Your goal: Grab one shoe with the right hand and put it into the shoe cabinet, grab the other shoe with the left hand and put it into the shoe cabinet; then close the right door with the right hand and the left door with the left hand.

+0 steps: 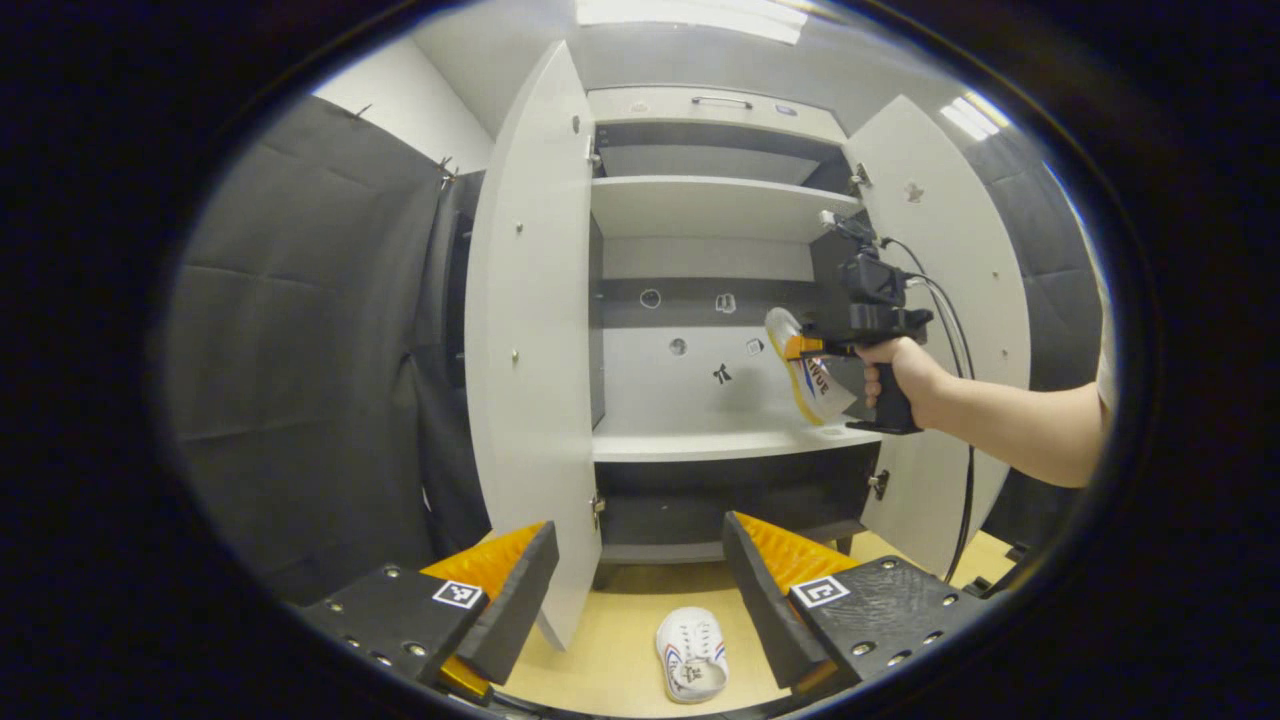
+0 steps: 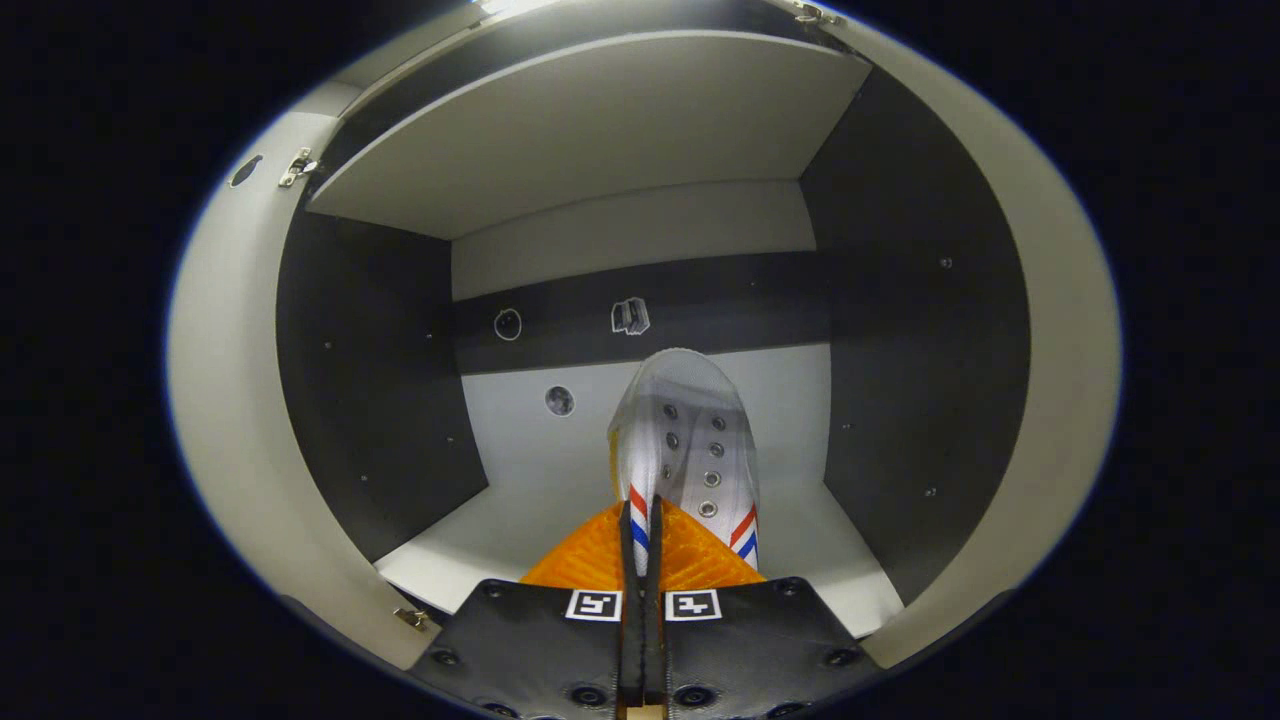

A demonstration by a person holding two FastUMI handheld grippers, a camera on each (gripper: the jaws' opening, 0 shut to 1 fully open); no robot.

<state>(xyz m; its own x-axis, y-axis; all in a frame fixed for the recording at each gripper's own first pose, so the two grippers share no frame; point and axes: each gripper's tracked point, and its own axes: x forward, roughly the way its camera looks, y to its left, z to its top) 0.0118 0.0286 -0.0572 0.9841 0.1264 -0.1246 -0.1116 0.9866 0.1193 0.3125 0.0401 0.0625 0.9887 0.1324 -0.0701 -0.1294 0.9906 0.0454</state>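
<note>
A light wooden floor (image 1: pixel 620 640) runs up to the foot of the open shoe cabinet (image 1: pixel 700 300), and one white shoe (image 1: pixel 692 652) lies on it, just in front of the cabinet. Inside, the pale middle shelf (image 1: pixel 700 440) is bare where it can be seen; a second shoe (image 2: pixel 685 440) is held above it, whether touching it I cannot tell.

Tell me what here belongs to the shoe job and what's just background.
Job: held shoe in right gripper; floor shoe; left gripper; cabinet shelf; left door; right door.
Background: black cloth; top drawer.
</note>
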